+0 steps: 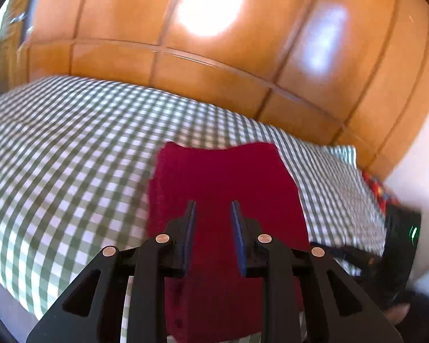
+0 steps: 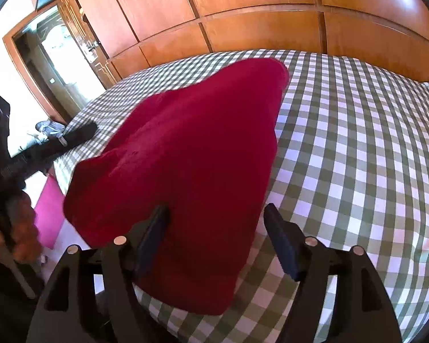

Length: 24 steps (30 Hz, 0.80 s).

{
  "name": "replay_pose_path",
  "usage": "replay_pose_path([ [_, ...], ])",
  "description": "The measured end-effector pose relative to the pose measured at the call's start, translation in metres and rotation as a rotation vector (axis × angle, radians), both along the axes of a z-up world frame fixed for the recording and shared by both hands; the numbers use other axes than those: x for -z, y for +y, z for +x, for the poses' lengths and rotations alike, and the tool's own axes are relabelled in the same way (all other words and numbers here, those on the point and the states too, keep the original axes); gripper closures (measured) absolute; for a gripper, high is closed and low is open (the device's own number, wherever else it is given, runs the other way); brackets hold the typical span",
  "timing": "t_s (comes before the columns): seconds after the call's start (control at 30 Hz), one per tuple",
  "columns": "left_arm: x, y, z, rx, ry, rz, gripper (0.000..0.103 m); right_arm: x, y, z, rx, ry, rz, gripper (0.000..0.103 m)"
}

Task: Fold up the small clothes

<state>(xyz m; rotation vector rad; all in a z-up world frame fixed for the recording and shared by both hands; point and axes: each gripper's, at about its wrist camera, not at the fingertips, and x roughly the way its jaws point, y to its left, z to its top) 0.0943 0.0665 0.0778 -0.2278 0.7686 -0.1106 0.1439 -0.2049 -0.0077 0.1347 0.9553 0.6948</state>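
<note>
A dark red folded garment (image 1: pixel 223 177) lies on the green-and-white checked bedcover (image 1: pixel 71 148). In the left wrist view my left gripper (image 1: pixel 212 204) hovers over the garment's near half. Its jaws stand a narrow gap apart, and only the cloth lying below shows between them. In the right wrist view the same red garment (image 2: pixel 186 148) stretches away from my right gripper (image 2: pixel 216 211), which is wide open over its near right edge. One fingertip (image 2: pixel 160 211) is above the cloth, the other (image 2: pixel 271 211) above the bedcover (image 2: pixel 357 157). The left gripper (image 2: pixel 71 137) shows as a black shape at the garment's left side.
Glossy wooden wardrobe panels (image 1: pixel 214 57) rise right behind the bed. A checked pillow (image 1: pixel 340 154) lies at the bed's far right corner. Beyond the bed's left edge are a pink object (image 2: pixel 48 211) on the floor and a doorway (image 2: pixel 57 57).
</note>
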Motion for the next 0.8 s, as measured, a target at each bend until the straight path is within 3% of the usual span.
replay_pose_path([
  [0.17,0.044,-0.012,0.009,0.0,0.085,0.141,0.081,-0.02,-0.017,-0.006,0.016,-0.053,0.009,0.033],
  [0.3,0.059,-0.006,0.002,-0.012,0.068,0.151,0.081,0.01,0.0,-0.012,-0.028,0.031,-0.029,0.033],
  [0.37,0.057,-0.006,-0.001,-0.02,0.072,0.136,0.081,0.028,0.0,-0.01,-0.015,0.089,0.029,0.032],
  [0.47,0.045,-0.008,-0.003,-0.03,0.075,0.143,0.081,0.029,-0.009,-0.005,0.004,0.125,0.07,0.03],
  [0.53,0.03,-0.012,-0.007,-0.039,0.047,0.161,0.069,0.02,-0.015,-0.006,0.0,0.096,0.062,0.029],
  [0.57,0.024,-0.013,-0.009,-0.049,0.026,0.176,0.046,0.017,-0.018,-0.006,0.001,0.094,0.064,0.028],
  [0.6,0.018,-0.015,-0.01,-0.061,0.001,0.189,0.038,0.013,-0.023,-0.005,0.003,0.093,0.068,0.026],
  [0.8,0.003,-0.017,-0.008,-0.064,-0.038,0.236,0.038,-0.001,-0.052,-0.003,0.04,0.099,0.106,0.022],
])
